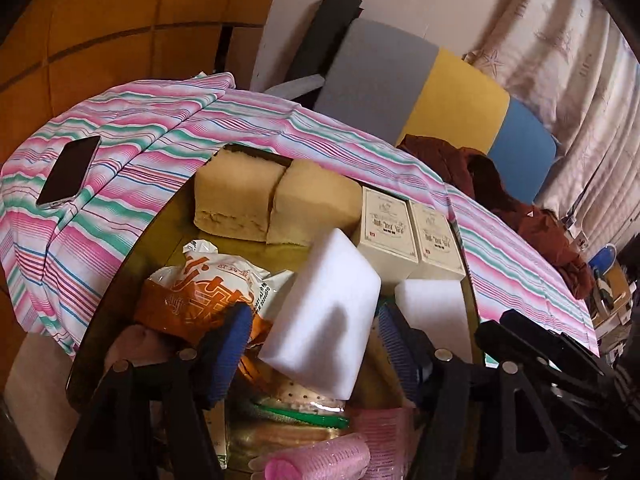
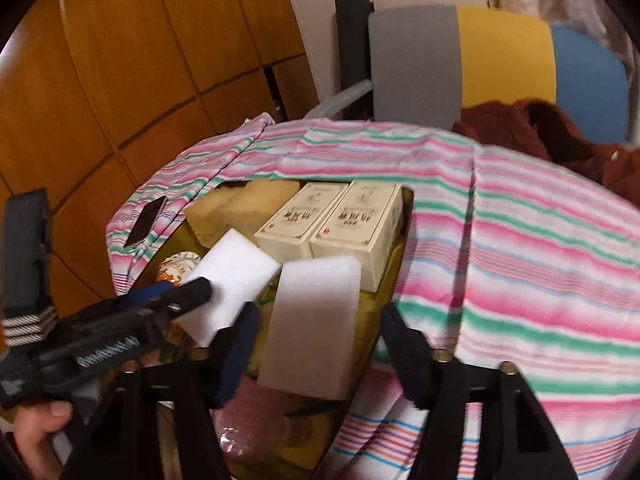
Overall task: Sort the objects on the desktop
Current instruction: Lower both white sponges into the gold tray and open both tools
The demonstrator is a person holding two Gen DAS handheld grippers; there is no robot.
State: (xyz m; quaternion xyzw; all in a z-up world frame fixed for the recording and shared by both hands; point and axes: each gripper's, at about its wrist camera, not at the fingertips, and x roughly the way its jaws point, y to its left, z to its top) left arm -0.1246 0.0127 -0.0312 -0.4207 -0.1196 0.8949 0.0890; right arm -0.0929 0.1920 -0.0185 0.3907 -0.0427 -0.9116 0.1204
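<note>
The left gripper (image 1: 316,354) is clamping a white sponge block (image 1: 324,312) between its blue-padded fingers (image 1: 228,354), holding it tilted at the lower centre of the left wrist frame, above a tray (image 1: 160,236) crowded with things. A second white sponge block (image 1: 434,312) is lying just right of it. Behind them, at mid-frame, two tan sponges (image 1: 276,204) are sitting side by side, and two cream boxes (image 1: 412,232) are standing next to them on the right. An orange-printed snack bag (image 1: 208,288) is lying at lower left, and a pink hair roller (image 1: 320,464) is showing at the bottom edge. A phone (image 1: 68,170) is resting on the striped cloth (image 1: 160,128) at the left.

In the right wrist frame, the right gripper (image 2: 320,352) is hanging with its fingers apart around the second block (image 2: 316,324), not touching it as far as can be told. The left gripper is entering from the lower left, gripping its block (image 2: 230,284).
</note>
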